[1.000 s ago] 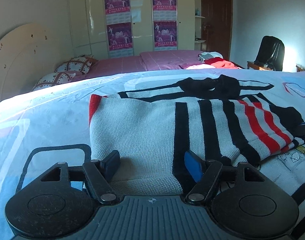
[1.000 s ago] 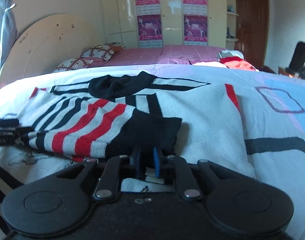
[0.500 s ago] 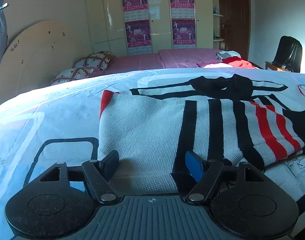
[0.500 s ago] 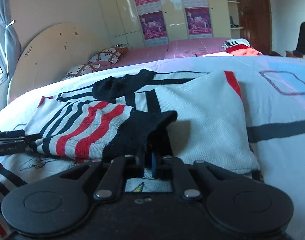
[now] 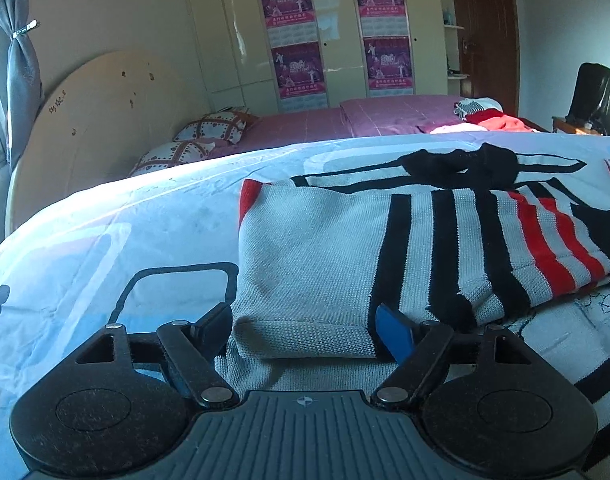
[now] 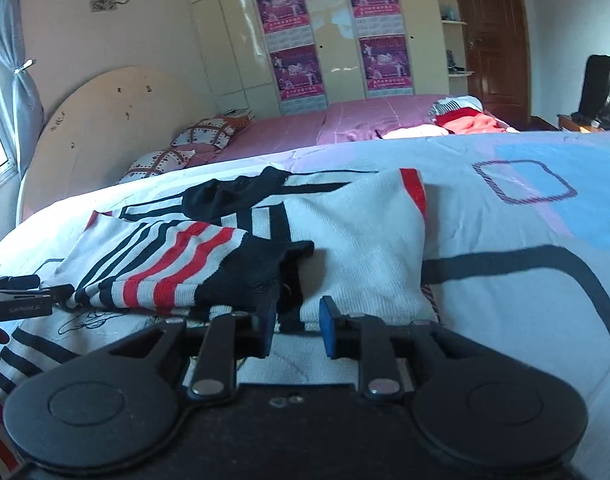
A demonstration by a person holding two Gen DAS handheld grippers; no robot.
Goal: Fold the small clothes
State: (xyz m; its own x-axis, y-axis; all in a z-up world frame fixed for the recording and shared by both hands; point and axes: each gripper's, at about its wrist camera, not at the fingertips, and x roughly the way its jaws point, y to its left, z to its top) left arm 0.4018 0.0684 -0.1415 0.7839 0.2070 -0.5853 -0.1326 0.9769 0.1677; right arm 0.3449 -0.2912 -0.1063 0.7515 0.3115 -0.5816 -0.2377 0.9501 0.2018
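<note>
Knitted striped sweater [image 5: 325, 264] lying partly folded on the patterned bedsheet [image 5: 105, 240], both grippers at its near edge.

Left gripper [image 5: 305, 330]: jaws wide and opening, the grey folded hem of the sweater sits between the fingers, pads not pressing on it. Right gripper [image 6: 295, 326]: jaws narrowly apart and opening, released; white knit and the black cuff of the folded-over sleeve [image 6: 177, 268] lie just ahead of the blue pads, not clamped. The sleeve, striped red, black and white, lies across the sweater body. Black collar [image 6: 233, 196] lies at the far end of the garment. In the right wrist view the left gripper shows at the left frame edge, near the sleeve.
</note>
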